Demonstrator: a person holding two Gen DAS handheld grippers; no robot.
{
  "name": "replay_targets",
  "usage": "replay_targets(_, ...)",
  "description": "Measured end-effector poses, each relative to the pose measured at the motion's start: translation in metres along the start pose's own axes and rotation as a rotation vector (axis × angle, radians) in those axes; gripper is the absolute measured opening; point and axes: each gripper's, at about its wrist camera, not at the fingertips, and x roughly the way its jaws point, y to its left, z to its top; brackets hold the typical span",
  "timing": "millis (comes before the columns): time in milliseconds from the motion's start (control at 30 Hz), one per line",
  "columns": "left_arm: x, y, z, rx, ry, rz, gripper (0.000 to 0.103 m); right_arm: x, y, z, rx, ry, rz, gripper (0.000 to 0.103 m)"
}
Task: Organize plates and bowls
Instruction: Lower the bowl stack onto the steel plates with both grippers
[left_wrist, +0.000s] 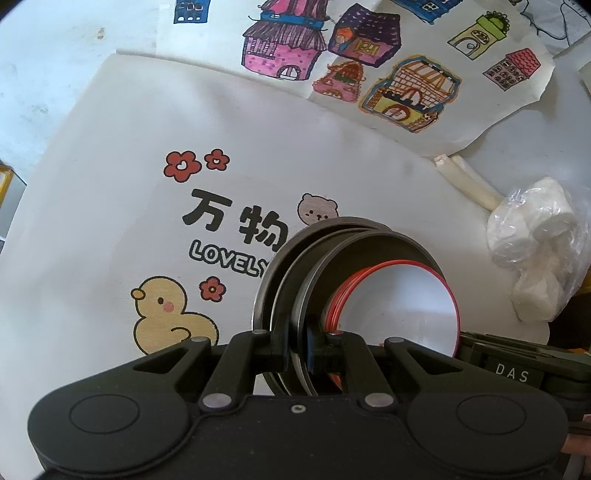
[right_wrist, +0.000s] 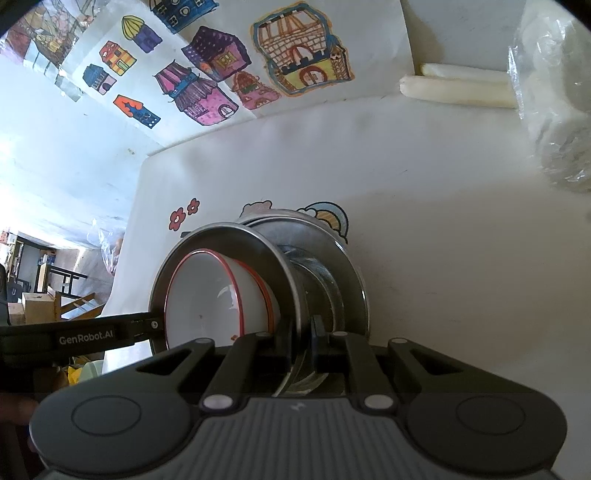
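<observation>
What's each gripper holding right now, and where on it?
Both hold the same stack of metal plates with red-rimmed bowls nested inside. The left gripper and right gripper each have their jaws shut on a metal plate rim, on opposite sides.

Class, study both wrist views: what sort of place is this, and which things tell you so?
Probably a home table, not a lab: a child's drawing of houses, a white mat printed with a cartoon duck, and stacked metal plates holding a red-rimmed bowl.

white table (left_wrist: 55, 74) under a cartoon mat (left_wrist: 110, 221), house drawing (left_wrist: 406, 122), candles (left_wrist: 469, 181), plastic bag (left_wrist: 535, 251)
</observation>
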Motion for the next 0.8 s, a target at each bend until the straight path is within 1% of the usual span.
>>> replay_targets(467, 0.0041, 0.0029, 0.0012, -0.008, 0.013, 0.029, 0.008, 0.0062, -0.0013, 0.0052, 0.008, 0.02, 0.015, 0.011)
replay_targets(800, 0.0028, 0.0029, 0.0005, -0.039, -0.002, 0.044, 0.008, 0.0089, -0.0005, 0.0099, -0.021, 0.024, 0.025, 0.012)
